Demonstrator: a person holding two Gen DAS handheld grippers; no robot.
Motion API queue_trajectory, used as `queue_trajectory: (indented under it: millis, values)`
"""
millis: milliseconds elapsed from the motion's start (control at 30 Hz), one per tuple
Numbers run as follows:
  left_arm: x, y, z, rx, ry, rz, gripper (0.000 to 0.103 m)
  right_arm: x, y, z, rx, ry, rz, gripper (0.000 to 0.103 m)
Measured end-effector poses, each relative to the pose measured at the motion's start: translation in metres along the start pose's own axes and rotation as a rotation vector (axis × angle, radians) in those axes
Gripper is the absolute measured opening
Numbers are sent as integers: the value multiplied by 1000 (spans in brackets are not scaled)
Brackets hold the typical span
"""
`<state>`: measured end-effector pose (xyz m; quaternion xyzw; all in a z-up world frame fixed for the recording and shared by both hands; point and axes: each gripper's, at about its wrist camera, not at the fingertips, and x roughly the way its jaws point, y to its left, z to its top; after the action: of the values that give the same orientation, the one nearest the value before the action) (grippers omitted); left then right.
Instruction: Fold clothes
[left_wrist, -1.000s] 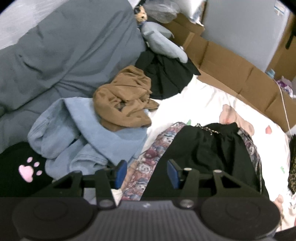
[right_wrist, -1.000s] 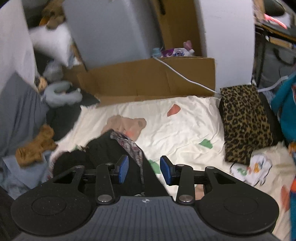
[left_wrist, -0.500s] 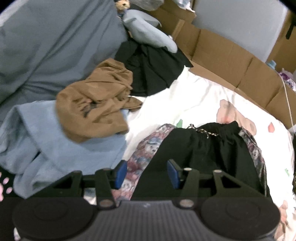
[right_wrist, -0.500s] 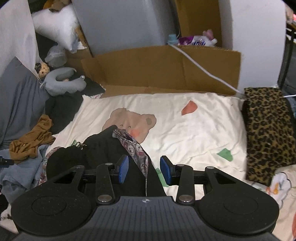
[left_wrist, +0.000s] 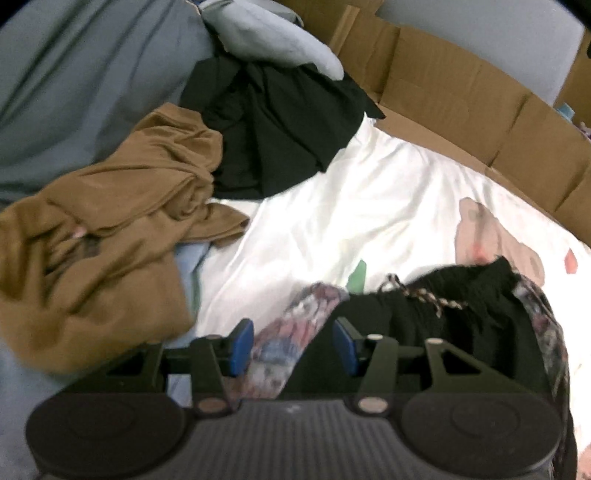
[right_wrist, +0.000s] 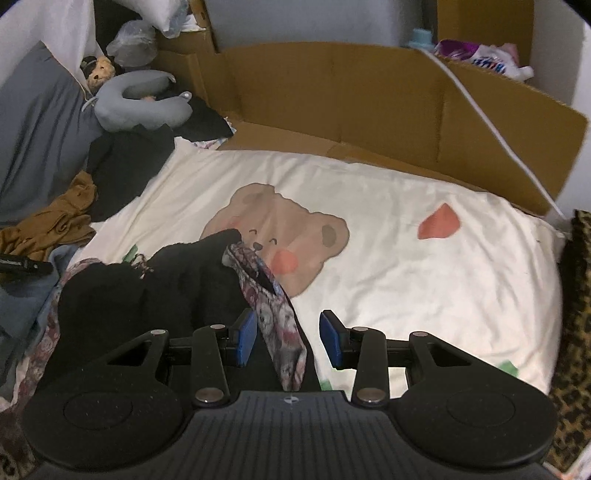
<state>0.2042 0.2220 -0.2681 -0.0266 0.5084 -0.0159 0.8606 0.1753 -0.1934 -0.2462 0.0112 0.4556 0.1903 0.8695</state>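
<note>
1. The left gripper (left_wrist: 293, 345) has its blue-padded jaws spread apart with nothing clasped; they hover over the near edge of the garment. The right gripper (right_wrist: 288, 339) is likewise spread wide, and a strip of patterned fabric rises between its pads without being pinched.
2. A cream bedsheet printed with a brown bear face (right_wrist: 388, 236) covers the bed and bears everything else.
3. A flattened brown cardboard sheet (right_wrist: 332, 96) stands along the far edge of the bed, with a white cable (right_wrist: 491, 122) draped over it.
4. A grey-blue duvet (left_wrist: 74, 74) is heaped at the left side.
5. The black drawstring garment with a bear-print lining (right_wrist: 177, 280) lies rumpled on the sheet just ahead of both grippers, its lining (left_wrist: 291, 332) turned outward at the edges.
6. A crumpled tan-brown garment (left_wrist: 110, 229) lies to the left, resting on pale blue fabric (left_wrist: 192, 258).
7. A black crumpled garment (left_wrist: 280, 125) sits behind the tan one.
8. A grey neck pillow (right_wrist: 140, 99) lies at the far left corner.
9. A leopard-print cloth (right_wrist: 580, 295) lies at the right edge.
</note>
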Motion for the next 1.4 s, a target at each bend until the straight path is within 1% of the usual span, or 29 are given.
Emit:
queue_trajectory:
  millis: [133, 233, 333, 400, 467, 533, 600, 667, 700, 733, 800, 867, 933, 967, 1000, 1033, 1067, 1100, 1133, 1200, 1400]
  values:
    - [28, 7, 9, -30, -4, -26, 51, 32, -1, 8, 16, -4, 8, 45]
    - [43, 9, 16, -28, 0, -45, 51, 55, 3, 17, 19, 5, 17, 45]
    - [55, 11, 18, -41, 4, -56, 51, 73, 11, 26, 2, 7, 36, 45]
    - [63, 13, 15, -62, 20, -80, 51, 86, 18, 33, -8, 9, 52, 45]
    - [68, 14, 13, -60, 36, -106, 51, 100, 23, 37, -12, 19, 85, 46]
    - [71, 14, 11, -42, 43, -117, 51, 117, 32, 42, -45, 34, 99, 46]
    - [73, 16, 8, -49, 56, -126, 51, 133, 42, 46, -95, 49, 101, 47]
    - [74, 18, 5, -64, 71, -134, 51, 147, 51, 48, -143, 66, 98, 53]
    - [75, 18, 3, -67, 82, -136, 51, 154, 54, 50, -161, 74, 96, 53]
    - [76, 16, -1, -65, 96, -137, 51, 159, 55, 51, -170, 82, 95, 53]
    - [78, 14, -7, -60, 125, -137, 51, 169, 55, 50, -180, 108, 88, 59]
    - [80, 11, -14, -56, 153, -138, 48, 177, 53, 49, -186, 138, 79, 59]
    - [81, 8, -21, -51, 182, -138, 38, 186, 50, 47, -192, 170, 73, 59]
    - [83, 7, -24, -55, 201, -147, 22, 189, 49, 45, -195, 193, 74, 52]
    - [84, 6, -28, -65, 225, -163, 8, 191, 48, 42, -197, 213, 85, 41]
    - [83, 5, -31, -69, 237, -172, 8, 191, 46, 40, -196, 227, 108, 20]
    - [81, 3, -35, -66, 238, -171, 7, 190, 45, 37, -196, 241, 131, 12]
    - [78, 0, -38, -62, 238, -170, 6, 187, 44, 35, -197, 246, 144, 11]
    - [75, -2, -41, -54, 237, -170, 6, 181, 42, 33, -200, 238, 144, 9]
    - [69, -8, -44, -51, 241, -176, 5, 169, 35, 31, -182, 230, 144, 9]
    - [49, -24, -56, -46, 257, -213, 5, 130, 2, 19, -125, 245, 103, 8]
